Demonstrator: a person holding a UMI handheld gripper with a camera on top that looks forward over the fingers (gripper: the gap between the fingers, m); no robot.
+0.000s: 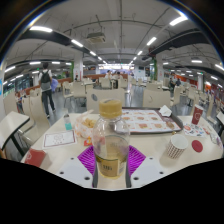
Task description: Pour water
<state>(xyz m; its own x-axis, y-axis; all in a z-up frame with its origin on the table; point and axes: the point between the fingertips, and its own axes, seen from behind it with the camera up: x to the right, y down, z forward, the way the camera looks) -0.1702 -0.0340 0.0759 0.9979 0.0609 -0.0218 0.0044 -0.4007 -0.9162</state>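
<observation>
While the bottle [110,140] stands upright between the jaws, their purple pads [89,160] press both its sides, clamping it above the white surface [150,150]. Beyond it lies a patterned tray [148,121]; a white cup [176,148] sits to the right.

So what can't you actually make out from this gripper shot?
- Gripper fingers: hidden behind the bottle; only the purple pads show, so contact is unclear.
- Bottle's water level: glare on the clear plastic hides it.
- Printed sheet: too small to read.
- Person in the distance: too small for detail.
</observation>
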